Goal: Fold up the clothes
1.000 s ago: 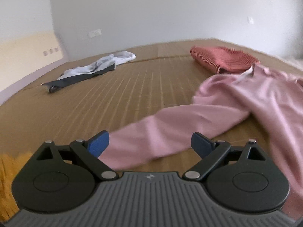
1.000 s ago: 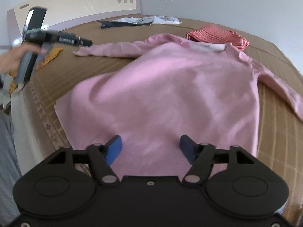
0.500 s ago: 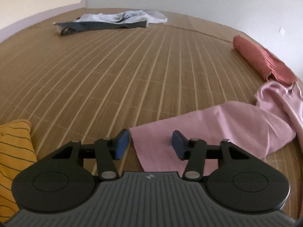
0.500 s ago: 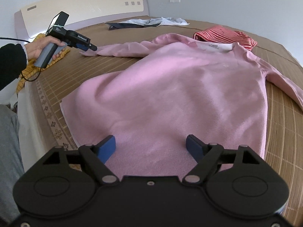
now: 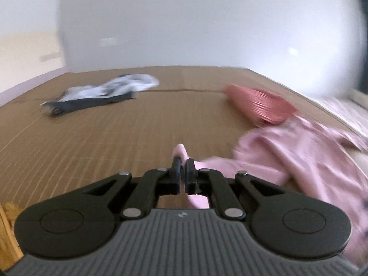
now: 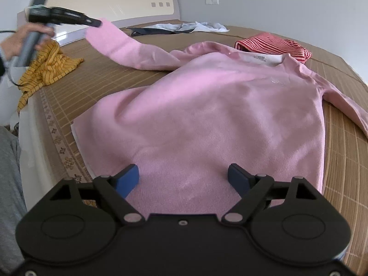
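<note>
The pink sweatshirt (image 6: 220, 115) lies front-up on the woven bamboo mat (image 6: 345, 161) that covers the bed, its hem toward the right gripper (image 6: 183, 178) and its white neck label at the far end. The right gripper's 2 blue-padded jaws stand wide apart just above the hem area, with the fabric spread between and beneath them; whether the pads touch the cloth cannot be told.

The left gripper (image 5: 183, 168) has its jaws together, clamped on the cuff of the sweatshirt's sleeve (image 6: 128, 46). In the left wrist view a small fold of pink cloth pokes up past the closed tips. In the right wrist view that sleeve is lifted off the mat and stretched up and away from the body of the garment, toward a hand (image 6: 20, 41) holding the gripper's handle.

Beyond the collar lies a red striped garment (image 6: 273, 44), touching the sweatshirt. A white and dark garment (image 6: 179, 27) lies well apart near the headboard (image 6: 110, 7), and a yellow striped garment (image 6: 46, 69) hangs over the mat's near-left edge.
</note>
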`<state>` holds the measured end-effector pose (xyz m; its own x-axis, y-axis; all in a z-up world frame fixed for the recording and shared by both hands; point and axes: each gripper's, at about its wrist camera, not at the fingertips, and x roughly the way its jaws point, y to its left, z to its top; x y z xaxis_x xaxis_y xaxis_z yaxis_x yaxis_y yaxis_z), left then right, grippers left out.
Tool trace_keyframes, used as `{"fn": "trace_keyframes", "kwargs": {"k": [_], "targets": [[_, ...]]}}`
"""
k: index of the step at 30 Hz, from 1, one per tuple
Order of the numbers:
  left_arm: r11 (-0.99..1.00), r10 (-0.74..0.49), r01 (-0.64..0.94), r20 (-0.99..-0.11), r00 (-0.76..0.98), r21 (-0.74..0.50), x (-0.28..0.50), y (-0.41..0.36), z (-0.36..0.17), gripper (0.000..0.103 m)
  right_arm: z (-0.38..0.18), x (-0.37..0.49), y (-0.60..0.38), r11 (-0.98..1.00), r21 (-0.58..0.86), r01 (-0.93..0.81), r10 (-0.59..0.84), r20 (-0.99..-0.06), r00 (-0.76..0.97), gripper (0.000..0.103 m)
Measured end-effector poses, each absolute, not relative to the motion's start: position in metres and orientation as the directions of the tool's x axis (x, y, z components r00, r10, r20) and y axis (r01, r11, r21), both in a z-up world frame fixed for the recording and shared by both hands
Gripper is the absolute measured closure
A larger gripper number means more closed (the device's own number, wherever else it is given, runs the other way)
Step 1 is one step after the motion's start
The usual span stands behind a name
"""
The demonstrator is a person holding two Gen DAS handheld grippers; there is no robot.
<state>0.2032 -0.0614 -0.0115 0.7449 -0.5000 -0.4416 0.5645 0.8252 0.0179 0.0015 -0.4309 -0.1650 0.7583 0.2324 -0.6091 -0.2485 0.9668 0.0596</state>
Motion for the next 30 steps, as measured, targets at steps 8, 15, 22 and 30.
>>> {"fn": "trace_keyframes", "kwargs": {"k": [8, 15, 22, 30], "targets": [[0.703, -0.592, 0.711, -0.558, 0.582, -0.005, 0.12, -0.054, -0.035, 0.098, -0.165, 0.004, -0.429, 0.971, 0.057, -0.231, 0.217, -0.615, 0.758, 0.016], [0.774, -0.534, 0.63, -0.601, 0.595, -0.065, 0.093, -0.029, -0.077, 0.097, -0.161, 0.005, -0.424, 0.976, 0.043, -0.214, 0.191, -0.637, 0.747, 0.016], [0.848, -0.444, 0.53, -0.543, 0.713, 0.001, 0.095, -0.01, -0.073, 0.06, -0.109, 0.013, -0.436, 0.959, 0.16, -0.234, 0.283, -0.56, 0.778, 0.025], [0.806, -0.525, 0.592, -0.461, 0.715, 0.0, 0.14, -0.086, -0.052, 0.026, -0.058, 0.138, -0.424, 0.933, 0.288, -0.216, 0.334, -0.464, 0.821, 0.032]]}}
